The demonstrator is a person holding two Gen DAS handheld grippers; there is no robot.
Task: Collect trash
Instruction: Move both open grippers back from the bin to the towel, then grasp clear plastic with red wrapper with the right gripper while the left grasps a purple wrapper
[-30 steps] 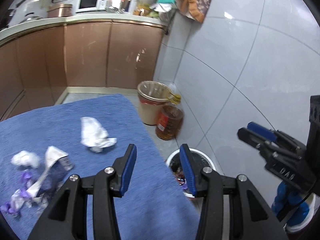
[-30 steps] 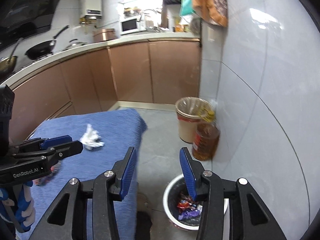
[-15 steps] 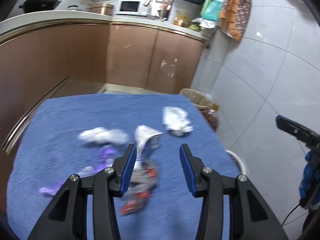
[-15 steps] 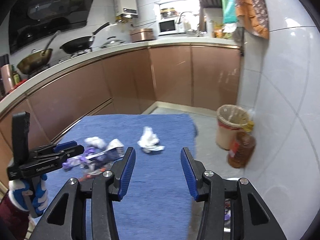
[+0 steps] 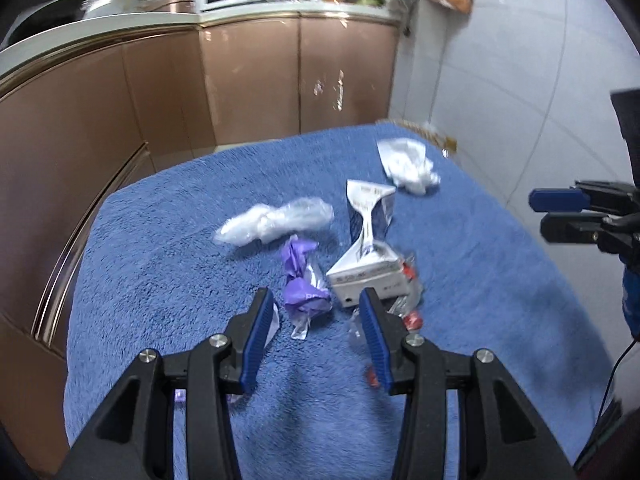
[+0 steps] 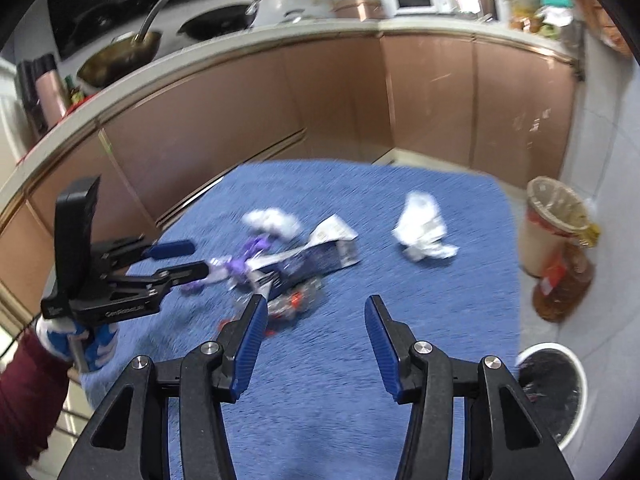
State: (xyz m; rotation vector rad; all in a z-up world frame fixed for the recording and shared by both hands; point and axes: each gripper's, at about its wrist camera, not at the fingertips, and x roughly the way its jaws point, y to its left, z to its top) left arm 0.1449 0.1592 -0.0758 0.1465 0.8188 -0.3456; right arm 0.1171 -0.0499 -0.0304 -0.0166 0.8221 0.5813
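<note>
Surroundings: brown cabinets [image 5: 248, 80] fill the upper left of the left wrist view; a blue towel [image 5: 160, 248] covers the table at centre; a grey tiled wall [image 5: 520, 60] stands at right.
Floor: in the right wrist view a white bin [image 6: 560, 396] sits at lower right, with a lined basket [image 6: 552, 224] and an oil bottle [image 6: 564, 284] above it.
Trash: a clear plastic wad [image 5: 276, 220], a purple wrapper [image 5: 304, 284], a crushed carton [image 5: 368, 256] and a white tissue [image 5: 408, 164] lie left to right on the towel.
Left gripper [image 5: 316, 332]: jaws apart and empty, the purple wrapper just beyond the gap.
Right gripper [image 6: 314, 344]: jaws opening, nothing between them; the carton lies above its left finger.
</note>
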